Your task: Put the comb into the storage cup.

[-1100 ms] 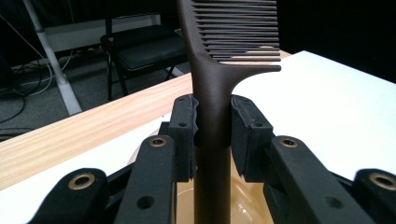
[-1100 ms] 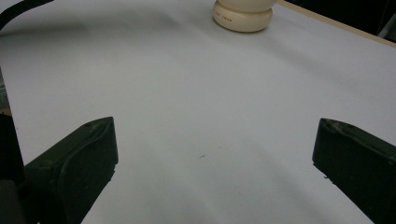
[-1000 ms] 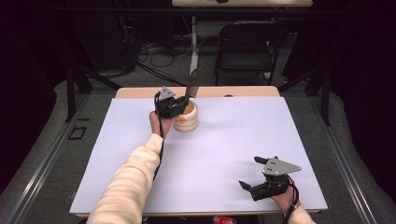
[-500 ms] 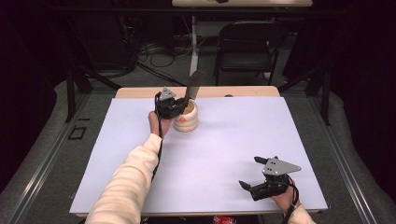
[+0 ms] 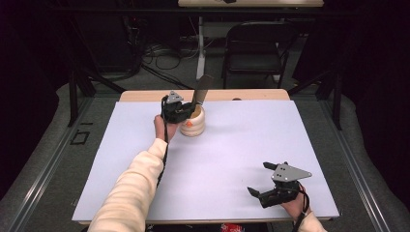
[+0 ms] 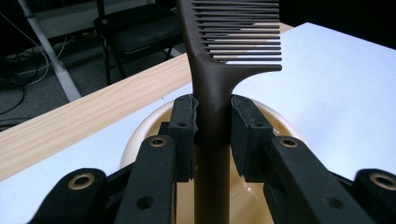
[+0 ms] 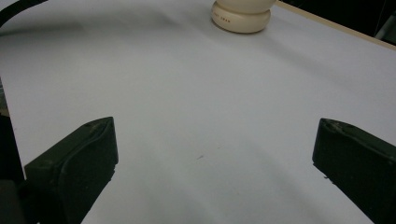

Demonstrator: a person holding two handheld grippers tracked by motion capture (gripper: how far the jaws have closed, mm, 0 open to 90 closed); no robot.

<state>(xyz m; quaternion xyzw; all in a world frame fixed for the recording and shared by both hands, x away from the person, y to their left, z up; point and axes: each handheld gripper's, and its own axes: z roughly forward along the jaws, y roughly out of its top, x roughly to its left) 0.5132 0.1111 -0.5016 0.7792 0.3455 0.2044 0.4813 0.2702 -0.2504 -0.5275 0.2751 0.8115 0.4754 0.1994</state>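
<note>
Left gripper (image 5: 186, 112): held at the far side of the table, over the mouth of the cream cup; its jaws are pressed together on the handle of a dark comb.
Comb (image 6: 212, 84): a dark brown, wide-toothed comb, gripped at the handle just below the teeth; it is stood nearly upright, with its lower end sunk inside the cup and its toothed end raised above the rim.
Cup (image 5: 193, 126): a rounded cream vessel set on the white sheet near the far edge; an orange mark is seen on its side in the high view.
Writing: a short line of small dark print is seen on the cup's (image 7: 241, 18) base band in the right gripper view, but it is probably too small and blurred to be read.
Right gripper (image 5: 265, 180): held low at the near right corner of the sheet, well apart from the cup; its jaws are spread wide with nothing between them.
Table (image 5: 145, 95): a pale wooden top, largely covered by a white sheet (image 5: 241, 145).
Background: a dark folding chair (image 5: 254, 43) and cables on the floor beyond the table.
</note>
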